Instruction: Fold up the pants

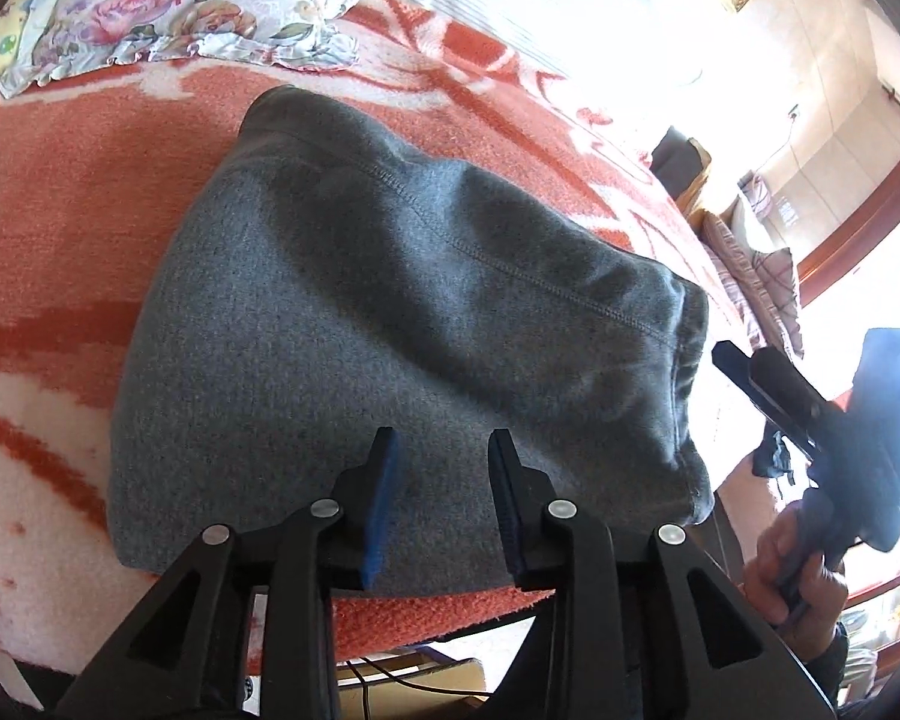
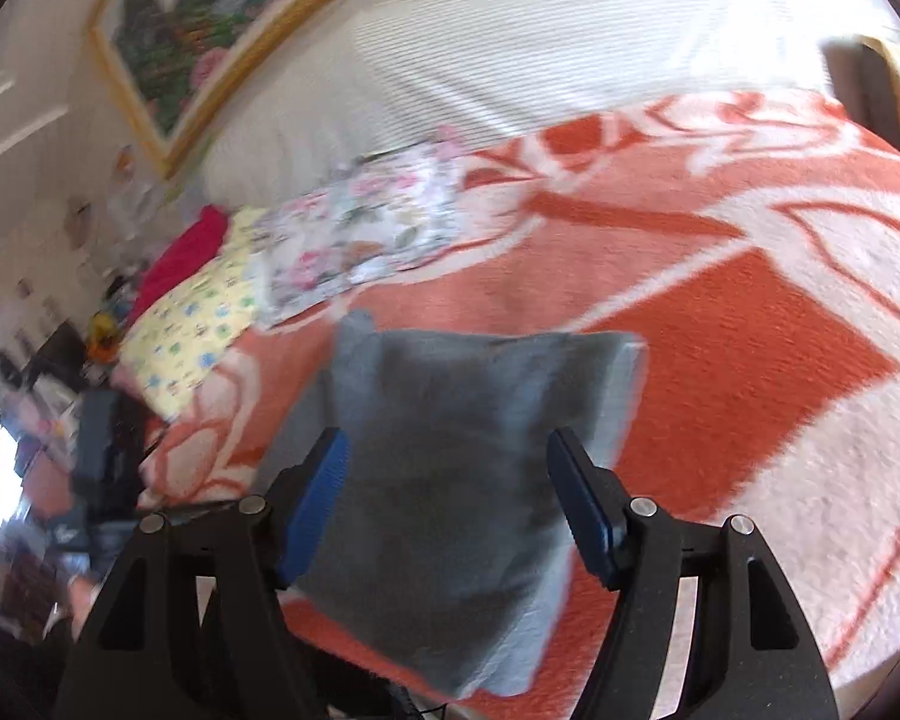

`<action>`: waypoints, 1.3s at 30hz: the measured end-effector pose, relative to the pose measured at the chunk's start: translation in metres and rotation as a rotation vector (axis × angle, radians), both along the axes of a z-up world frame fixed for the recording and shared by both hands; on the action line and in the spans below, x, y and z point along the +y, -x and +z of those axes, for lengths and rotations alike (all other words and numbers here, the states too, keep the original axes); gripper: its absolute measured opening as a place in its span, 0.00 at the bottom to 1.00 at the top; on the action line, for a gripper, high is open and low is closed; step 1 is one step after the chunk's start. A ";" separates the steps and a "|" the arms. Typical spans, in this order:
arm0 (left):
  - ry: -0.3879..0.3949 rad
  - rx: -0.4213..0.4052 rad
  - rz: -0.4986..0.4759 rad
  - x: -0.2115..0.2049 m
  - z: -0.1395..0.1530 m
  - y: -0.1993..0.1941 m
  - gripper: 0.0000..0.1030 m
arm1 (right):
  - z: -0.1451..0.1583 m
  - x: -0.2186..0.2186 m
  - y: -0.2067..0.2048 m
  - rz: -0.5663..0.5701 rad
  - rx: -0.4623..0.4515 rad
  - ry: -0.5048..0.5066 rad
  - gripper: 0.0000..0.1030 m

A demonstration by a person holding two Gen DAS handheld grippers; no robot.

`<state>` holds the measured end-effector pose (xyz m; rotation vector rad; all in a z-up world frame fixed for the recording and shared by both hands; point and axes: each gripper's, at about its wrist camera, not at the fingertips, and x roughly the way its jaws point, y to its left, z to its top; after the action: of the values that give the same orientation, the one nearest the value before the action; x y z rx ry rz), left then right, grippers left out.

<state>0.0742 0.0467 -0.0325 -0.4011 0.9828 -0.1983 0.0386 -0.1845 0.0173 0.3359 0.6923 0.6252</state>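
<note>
The grey pants (image 1: 390, 312) lie folded into a compact stack on the orange and white blanket (image 1: 90, 168). My left gripper (image 1: 444, 450) hovers open over the stack's near edge, holding nothing. The right gripper also shows in the left wrist view (image 1: 768, 384), held by a hand just off the stack's right side. In the blurred right wrist view the folded pants (image 2: 450, 450) lie below my right gripper (image 2: 447, 450), which is wide open and empty.
A floral pillow (image 1: 180, 6) and a yellow patterned pillow (image 2: 192, 330) lie at the far side of the bed. A framed picture (image 2: 198, 18) hangs on the wall. The bed edge (image 1: 426, 618) is just below the stack, with a box and cables under it.
</note>
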 end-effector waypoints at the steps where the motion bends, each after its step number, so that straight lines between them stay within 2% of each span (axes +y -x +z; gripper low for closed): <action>1: -0.007 0.000 -0.001 0.001 0.001 0.001 0.30 | 0.002 0.007 0.002 0.001 -0.015 0.047 0.68; 6: -0.070 -0.021 0.007 0.013 0.008 0.003 0.37 | 0.002 0.016 0.008 -0.019 -0.035 0.166 0.68; 9: -0.103 -0.027 0.020 0.025 0.011 0.001 0.38 | -0.003 0.010 0.011 -0.043 -0.017 0.176 0.68; 13: -0.147 -0.025 0.027 0.041 0.012 -0.005 0.52 | -0.016 0.001 0.013 -0.076 0.027 0.173 0.71; 16: -0.170 -0.015 0.038 0.055 0.010 -0.011 0.54 | -0.026 -0.002 0.014 -0.091 0.064 0.155 0.72; 20: -0.155 0.008 0.056 0.075 0.006 -0.020 0.54 | -0.045 -0.005 0.008 -0.099 0.138 0.080 0.73; 22: -0.148 0.014 0.077 0.087 0.003 -0.024 0.61 | -0.053 -0.006 0.004 -0.099 0.172 0.044 0.73; 25: -0.131 0.026 0.089 0.097 -0.002 -0.030 0.62 | -0.066 -0.007 0.000 -0.103 0.217 0.009 0.73; 30: -0.120 0.086 0.056 0.100 -0.024 -0.049 0.67 | -0.086 -0.017 -0.007 -0.106 0.288 -0.100 0.75; 33: -0.091 0.101 0.047 0.098 -0.032 -0.056 0.70 | -0.091 -0.020 -0.008 -0.110 0.292 -0.143 0.75; 37: -0.038 0.091 0.010 0.082 -0.035 -0.061 0.68 | -0.088 -0.011 -0.012 -0.093 0.275 -0.131 0.75; 39: -0.059 0.080 0.008 0.074 -0.035 -0.063 0.67 | -0.089 -0.003 -0.017 -0.063 0.277 -0.128 0.74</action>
<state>0.1369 0.1203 -0.0680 -0.3614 1.0633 -0.1468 0.0556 -0.1880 -0.0715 0.5682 0.9050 0.5695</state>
